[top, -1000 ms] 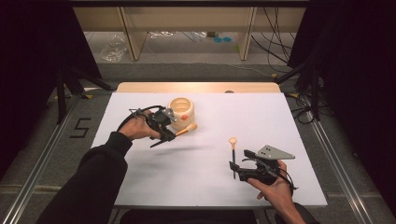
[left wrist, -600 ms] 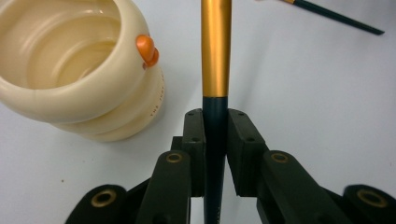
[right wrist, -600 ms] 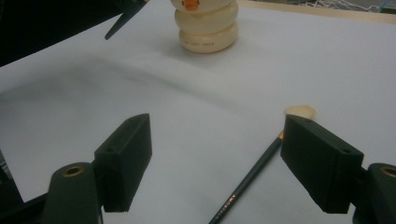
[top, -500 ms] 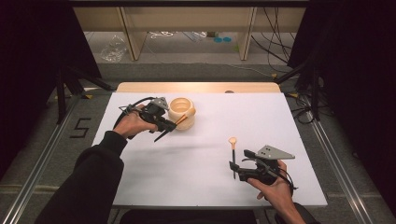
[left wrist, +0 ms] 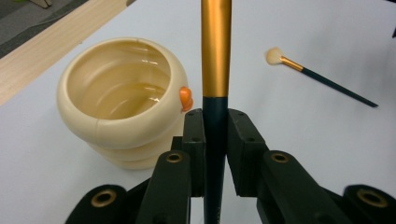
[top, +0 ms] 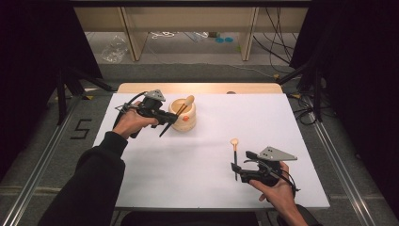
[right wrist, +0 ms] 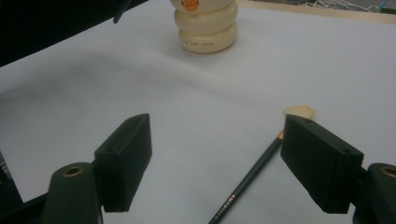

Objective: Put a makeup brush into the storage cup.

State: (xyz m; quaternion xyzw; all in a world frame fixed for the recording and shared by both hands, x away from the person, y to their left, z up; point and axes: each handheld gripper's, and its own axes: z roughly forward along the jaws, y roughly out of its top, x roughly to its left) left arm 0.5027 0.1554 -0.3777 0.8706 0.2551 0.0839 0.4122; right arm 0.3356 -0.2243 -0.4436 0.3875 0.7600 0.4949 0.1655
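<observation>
Left gripper: clenched on the dark handle of a makeup brush, whose gold ferrule runs straight up between the pads in the left gripper view.
Right gripper: released, jaws wide and low over the table, with nothing pressed between them.
Step in hand: as I judge it, dropping the held brush into the pot; keep the grip firm, centre the brush over the mouth, and let go only once its lower end is inside the rim.
Held brush place: in the high view its pale head sits over the pot's mouth, with the gripper at the pot's 9 o'clock.
Second brush: flat on the table, just at the right gripper's 11 o'clock, head pointing away to 12.
Pot: cream, ribbed, upright; the inside looks bare.
</observation>
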